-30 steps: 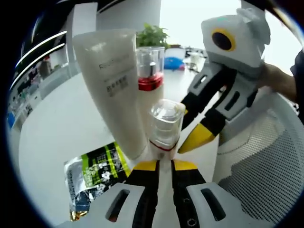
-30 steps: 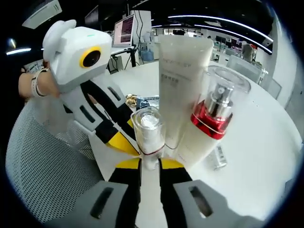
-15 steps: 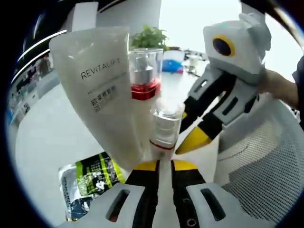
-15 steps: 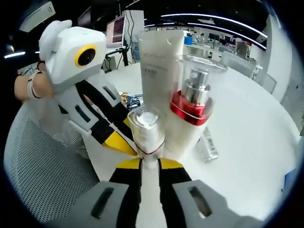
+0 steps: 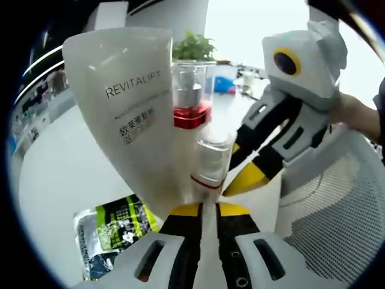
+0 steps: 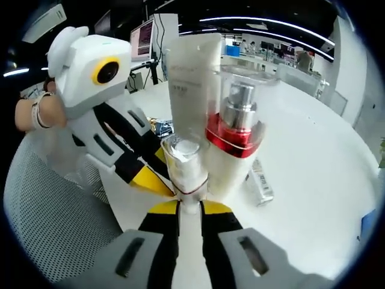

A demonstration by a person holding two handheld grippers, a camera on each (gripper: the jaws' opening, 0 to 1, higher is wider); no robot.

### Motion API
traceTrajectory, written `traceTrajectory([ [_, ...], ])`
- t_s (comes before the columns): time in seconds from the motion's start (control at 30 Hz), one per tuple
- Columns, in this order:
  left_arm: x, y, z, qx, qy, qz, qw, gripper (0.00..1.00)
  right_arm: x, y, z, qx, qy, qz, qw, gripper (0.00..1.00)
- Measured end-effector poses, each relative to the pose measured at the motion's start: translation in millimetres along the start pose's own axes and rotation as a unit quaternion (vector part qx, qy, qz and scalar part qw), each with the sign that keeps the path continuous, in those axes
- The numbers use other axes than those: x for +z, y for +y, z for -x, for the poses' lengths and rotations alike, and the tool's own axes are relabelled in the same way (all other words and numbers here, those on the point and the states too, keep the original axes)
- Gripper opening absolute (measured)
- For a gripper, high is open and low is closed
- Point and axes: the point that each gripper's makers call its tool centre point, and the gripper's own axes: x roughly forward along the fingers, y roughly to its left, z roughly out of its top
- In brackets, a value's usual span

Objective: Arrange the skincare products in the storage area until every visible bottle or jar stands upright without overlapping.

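Both grippers are clenching the same small clear-capped bottle [image 5: 210, 161]: I am seeing the left gripper [image 5: 203, 209] pinching its base between the yellow tips, and the right gripper [image 6: 190, 208] pinching it likewise from the opposite side, its yellow tip also reaching in from the right of the left gripper view. I am holding the bottle upright over the white table [image 6: 313, 180], just in front of the pump bottle with the red collar [image 5: 191, 102] and the tall white tube [image 5: 129, 108], both of which are standing; I cannot tell whether the small bottle's base is touching the table. To do this step well, I judge I should be lowering it straight down onto a bare patch beside the pump bottle, keeping it off the tube's wall, then easing one gripper off before the other so it does not tip. Further out, a green sachet [image 5: 114, 232] is lying flat on the table to the left, a small flat packet [image 6: 260, 183] is lying beside the pump bottle, and a white mesh surface [image 5: 337, 217] is sitting to the right. Compared with half a second ago, the pump bottle is sitting closer behind the small bottle's cap in the right gripper view, and the tube is reading slightly more upright in the left one
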Motion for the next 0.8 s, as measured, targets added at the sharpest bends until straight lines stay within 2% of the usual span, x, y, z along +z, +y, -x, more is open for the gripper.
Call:
traceTrajectory([
  [0.37,-2.5,-1.1,4,0.003,0.003,-0.001,1.0000,0.04,0.6,0,5,-0.004,-0.002,0.000,1.0000,0.16],
  [0.63,1.0,6.1,25,0.027,-0.003,0.003,0.9996,0.07,4.7,1,16,-0.014,-0.004,0.010,0.9998,0.19],
  [0.8,7.0,4.7,43,0.039,-0.017,0.005,0.9991,0.12,11.7,3,30,-0.029,-0.008,0.025,0.9992,0.25],
])
